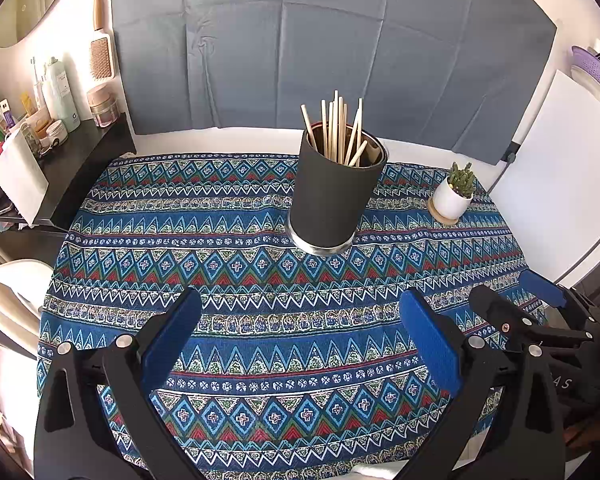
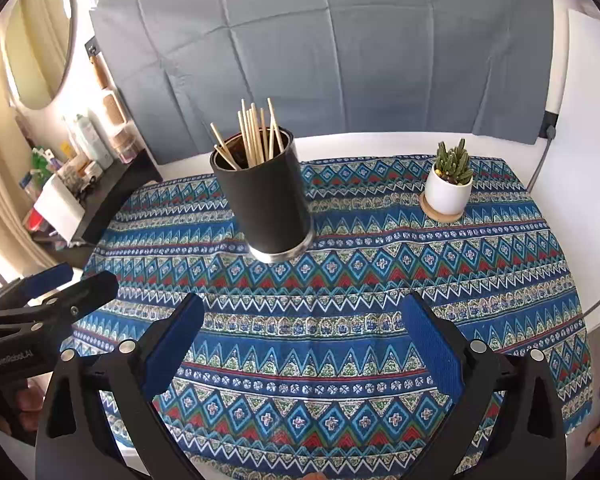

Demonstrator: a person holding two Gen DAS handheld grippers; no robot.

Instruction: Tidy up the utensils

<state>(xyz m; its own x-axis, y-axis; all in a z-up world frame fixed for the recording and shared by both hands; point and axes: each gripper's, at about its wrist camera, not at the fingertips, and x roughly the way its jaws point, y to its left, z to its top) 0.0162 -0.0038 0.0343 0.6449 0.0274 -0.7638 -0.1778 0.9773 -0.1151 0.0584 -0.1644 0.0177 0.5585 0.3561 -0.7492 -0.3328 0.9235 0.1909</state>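
Patterned cloth [image 1: 260, 240] covered the tabletop, where chopsticks [image 1: 338, 128] stood in a black holder [image 1: 332, 196] toward the far edge. Left gripper [image 1: 300, 340] and right gripper [image 2: 304, 344] hovered wide open, empty. Sorting looked done; no next move seemed needed.

Read "GeoRobot.AI" in pale letters on the black body of the left gripper [image 2: 56, 280], far to the left of the right claw in the right wrist view; letters small and blurred, so the spelling not certain. Made out "A S" in pale letters on the black body of the right gripper [image 1: 520, 292], at the right of the left claw in the left wrist view, the rest of the word hidden. Saw printed labels on the bottles [image 1: 62, 92] far ahead and left of the left claw, too small to read.
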